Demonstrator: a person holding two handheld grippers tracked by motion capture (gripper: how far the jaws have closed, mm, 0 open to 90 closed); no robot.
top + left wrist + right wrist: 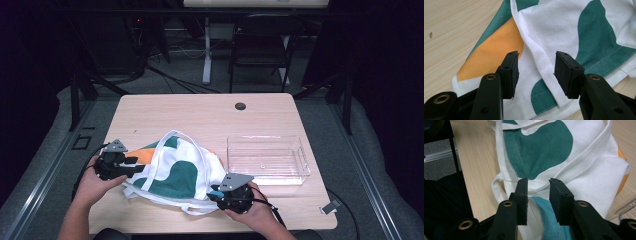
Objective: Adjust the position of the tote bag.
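Observation:
A white cloth bag with green and orange patches lies crumpled on the near half of the wooden table. My left gripper is at the bag's left edge. In the left gripper view it stands open just above the cloth, with a white hemmed fold running under the gap. My right gripper is at the bag's near right corner. In the right gripper view it stands open above the fabric, white strap and green patch beyond its pads, which do not press on the cloth.
A clear plastic bin stands to the right of the bag, and its edge shows beside my right gripper. A round cable hole sits at the table's far side. A folding chair stands beyond the table.

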